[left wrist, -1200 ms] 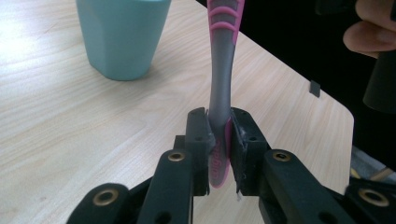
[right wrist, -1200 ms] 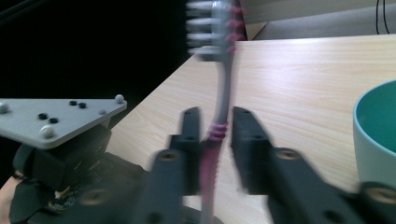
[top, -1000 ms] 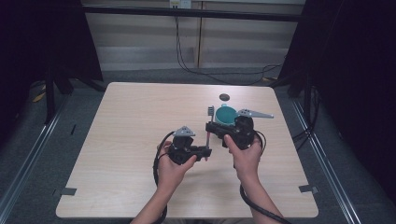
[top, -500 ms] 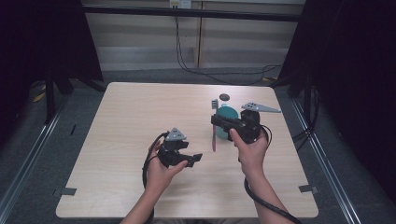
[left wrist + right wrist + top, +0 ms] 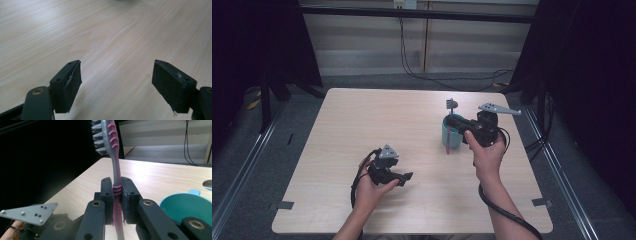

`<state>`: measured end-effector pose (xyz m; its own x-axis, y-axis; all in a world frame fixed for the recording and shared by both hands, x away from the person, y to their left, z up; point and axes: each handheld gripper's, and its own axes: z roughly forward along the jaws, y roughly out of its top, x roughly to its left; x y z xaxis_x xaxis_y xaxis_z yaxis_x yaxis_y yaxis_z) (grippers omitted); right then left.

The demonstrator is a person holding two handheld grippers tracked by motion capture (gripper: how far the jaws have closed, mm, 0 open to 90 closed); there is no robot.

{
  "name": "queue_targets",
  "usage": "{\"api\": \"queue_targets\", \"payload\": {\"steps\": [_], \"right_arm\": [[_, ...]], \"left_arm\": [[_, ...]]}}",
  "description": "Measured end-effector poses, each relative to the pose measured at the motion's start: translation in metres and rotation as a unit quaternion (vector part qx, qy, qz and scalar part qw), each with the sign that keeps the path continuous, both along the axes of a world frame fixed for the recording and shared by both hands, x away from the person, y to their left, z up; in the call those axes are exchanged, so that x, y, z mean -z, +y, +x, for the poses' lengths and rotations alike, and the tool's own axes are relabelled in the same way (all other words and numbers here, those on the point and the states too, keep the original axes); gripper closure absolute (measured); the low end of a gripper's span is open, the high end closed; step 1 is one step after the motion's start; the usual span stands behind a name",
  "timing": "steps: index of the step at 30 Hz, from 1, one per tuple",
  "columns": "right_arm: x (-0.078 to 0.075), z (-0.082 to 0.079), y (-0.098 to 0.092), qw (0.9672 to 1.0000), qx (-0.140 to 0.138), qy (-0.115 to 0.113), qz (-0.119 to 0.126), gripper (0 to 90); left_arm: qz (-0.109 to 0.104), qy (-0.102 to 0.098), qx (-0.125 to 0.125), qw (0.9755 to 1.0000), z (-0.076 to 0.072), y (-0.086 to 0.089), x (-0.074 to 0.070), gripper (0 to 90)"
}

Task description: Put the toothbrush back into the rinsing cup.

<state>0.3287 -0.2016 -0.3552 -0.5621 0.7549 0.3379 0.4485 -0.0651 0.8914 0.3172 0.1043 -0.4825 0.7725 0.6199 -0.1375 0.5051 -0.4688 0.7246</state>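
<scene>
High view: the left gripper [image 5: 404, 176] is resting low over the table [image 5: 362, 125], and the right gripper [image 5: 455, 121] is holding a toothbrush [image 5: 448, 142] upright beside a teal cup [image 5: 447, 136].

Left gripper view: the jaws are standing wide apart over bare wood.

Right gripper view: the jaws are clamping the toothbrush's pink-ribbed handle, bristles up, with the cup just beside.

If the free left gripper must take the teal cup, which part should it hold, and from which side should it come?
Probably the rim and wall on the cup's left side, approached from the person's left. The cup stands upright and open at the top, so a wall fits between the jaws. The right gripper, shut on the toothbrush, crowds the cup's right side; the left gripper is open.
</scene>
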Motion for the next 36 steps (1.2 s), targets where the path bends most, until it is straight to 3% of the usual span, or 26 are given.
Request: {"api": "queue_targets", "payload": {"steps": [9,13,19,28,36], "right_arm": [[-0.003,0.003,-0.003,1.0000,0.002,-0.008,-0.003,81.3],[-0.005,0.004,-0.004,0.9999,0.002,-0.011,-0.002,81.3],[-0.006,0.007,-0.004,0.9999,0.000,-0.011,-0.002,81.3],[-0.006,0.012,-0.005,0.9998,0.007,-0.016,0.007,81.3],[-0.011,0.015,-0.006,0.9997,0.011,-0.021,0.000,81.3]], "left_arm": [[0.006,0.002,-0.007,1.0000,-0.002,0.013,0.011,21.8],[0.020,-0.007,-0.002,0.9998,-0.004,0.017,0.015,21.2],[0.023,-0.009,-0.014,0.9996,-0.004,0.024,0.022,21.0],[0.036,-0.042,0.012,0.9984,-0.008,0.027,0.026,17.2],[0.038,-0.044,0.010,0.9982,-0.009,0.025,0.027,15.9]]}}
